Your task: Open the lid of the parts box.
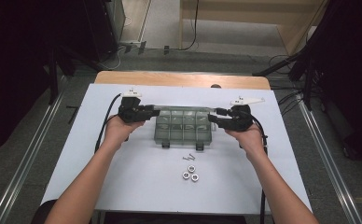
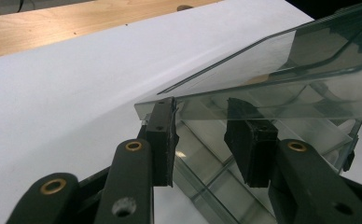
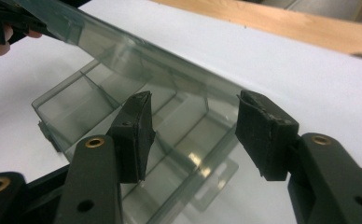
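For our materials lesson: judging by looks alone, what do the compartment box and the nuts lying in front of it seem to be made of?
Compartment box: probably hard, smoke-tinted clear plastic with a glossy finish; its dividers and the white table show through its walls, and its lid reflects light.
Nuts: likely bare metal, perhaps steel; they look silvery and shiny with bright highlights, though they appear small.

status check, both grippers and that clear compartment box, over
Left gripper at the raised lid's corner, grip unclear. Right gripper open beside the clear compartment box. Nuts and screws lie loose in front of it.
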The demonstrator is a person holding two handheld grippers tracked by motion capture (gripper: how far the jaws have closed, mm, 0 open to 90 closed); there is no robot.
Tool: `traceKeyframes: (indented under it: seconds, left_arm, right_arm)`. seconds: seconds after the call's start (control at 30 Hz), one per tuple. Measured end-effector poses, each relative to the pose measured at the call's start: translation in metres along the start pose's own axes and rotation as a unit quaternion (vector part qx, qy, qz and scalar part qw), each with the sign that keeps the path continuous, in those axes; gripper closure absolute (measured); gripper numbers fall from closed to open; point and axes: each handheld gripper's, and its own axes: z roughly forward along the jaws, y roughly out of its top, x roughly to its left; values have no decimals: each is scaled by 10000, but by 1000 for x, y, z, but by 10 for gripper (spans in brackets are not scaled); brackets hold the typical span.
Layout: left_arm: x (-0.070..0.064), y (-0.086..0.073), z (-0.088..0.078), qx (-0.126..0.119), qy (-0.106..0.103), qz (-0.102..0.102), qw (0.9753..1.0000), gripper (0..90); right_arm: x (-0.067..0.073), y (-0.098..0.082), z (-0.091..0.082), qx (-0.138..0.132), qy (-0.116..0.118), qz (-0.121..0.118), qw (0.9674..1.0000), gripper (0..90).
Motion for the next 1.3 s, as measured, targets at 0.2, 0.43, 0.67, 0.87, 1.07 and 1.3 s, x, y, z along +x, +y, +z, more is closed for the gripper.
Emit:
traceKeyframes:
  seconds: [0.2, 0.43, 0.67, 0.87, 1.07, 1.3]
  left_arm:
    - [0, 2, 1, 5, 45, 78, 10000, 627]
    - [1, 5, 3, -6, 81, 101, 9999, 625]
    - [4, 9, 5, -77, 70, 82, 9999, 626]
    - [5, 12, 8, -165, 121, 39, 9998, 626]
    - [8, 14, 13, -282, 214, 27, 9994, 625]
    - [9, 14, 18, -448, 338, -12, 9984, 626]
  right_arm:
    - [-6, 5, 9, -52, 44, 6, 10000, 506]
    - [-6, 10, 12, -139, 17, -46, 9999, 549]
    - [-8, 14, 14, -200, -30, 6, 9998, 564]
    - [-11, 20, 17, -210, -57, 66, 9997, 564]
    - [-14, 21, 23, -279, -119, 112, 9995, 562]
    - [-15, 20, 30, -526, -186, 240, 9982, 567]
